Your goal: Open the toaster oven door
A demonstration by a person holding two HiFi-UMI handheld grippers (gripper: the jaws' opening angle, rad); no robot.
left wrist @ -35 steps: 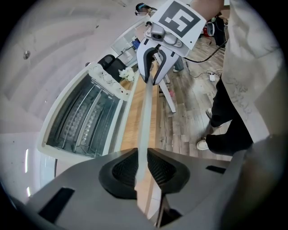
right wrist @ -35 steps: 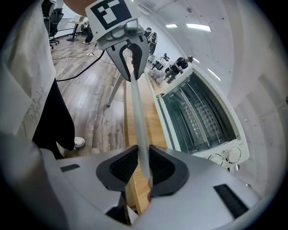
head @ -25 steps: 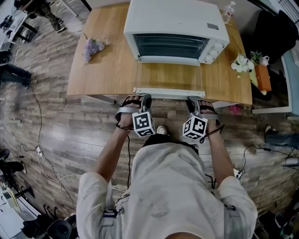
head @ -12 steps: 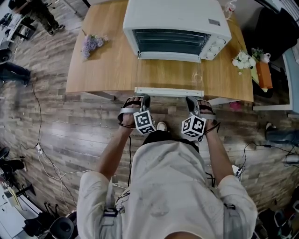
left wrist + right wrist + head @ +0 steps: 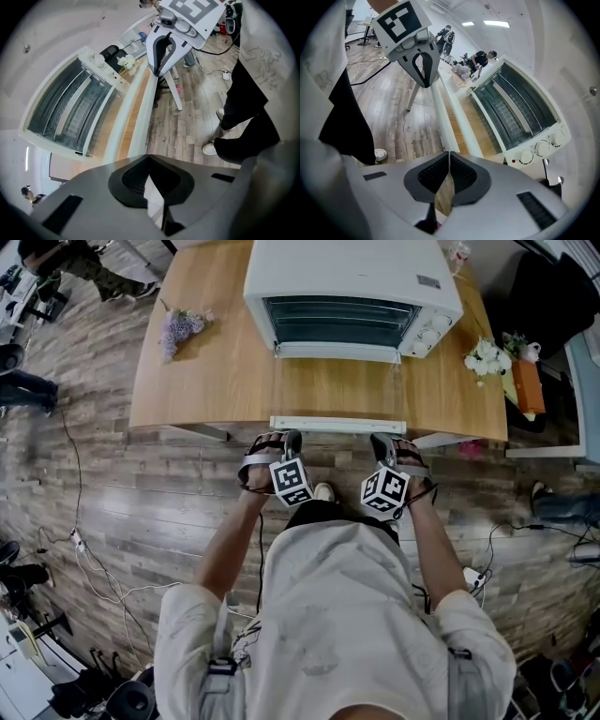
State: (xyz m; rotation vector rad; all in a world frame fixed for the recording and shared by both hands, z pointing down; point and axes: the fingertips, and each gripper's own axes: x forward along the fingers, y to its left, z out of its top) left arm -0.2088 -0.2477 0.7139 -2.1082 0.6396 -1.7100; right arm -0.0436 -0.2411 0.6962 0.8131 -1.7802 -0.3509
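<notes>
lavender sprig: lies on the bench, far ahead and left of my left fingers, well apart from the oven.
left gripper: I hold it just off the bench's near edge, over the wood floor, pointing forward and down.
left fingers: clenched, tips pressed together, nothing gripped. Only floor shows through the slit lower down.
shoe: on the floor behind both sets of fingers, between the two grippers.
door handle: white bar lying level at the bench's near edge, just ahead of both sets of fingertips. It runs from in front of the left fingers across to the right ones. No finger is round it. I can't tell whether any tip touches it.
oven door: fully down, its glass panel flat over the bench, between the handle and the oven's mouth.
toaster oven: white, at the back of the bench, well ahead of the fingers and roughly centred between them. The cavity is open and the rack is in view.
knobs: on the oven's right end, ahead and slightly right of my right fingers.
right gripper: level with the left one, just off the bench edge, pointing forward and down.
right fingers: have just been closing, now clenched with the tips meeting and nothing between them. Wood colour shows through a thin slit.
white flowers: on the bench's right end, ahead and right of the right fingers.
orange box: just beside the white flowers.
</notes>
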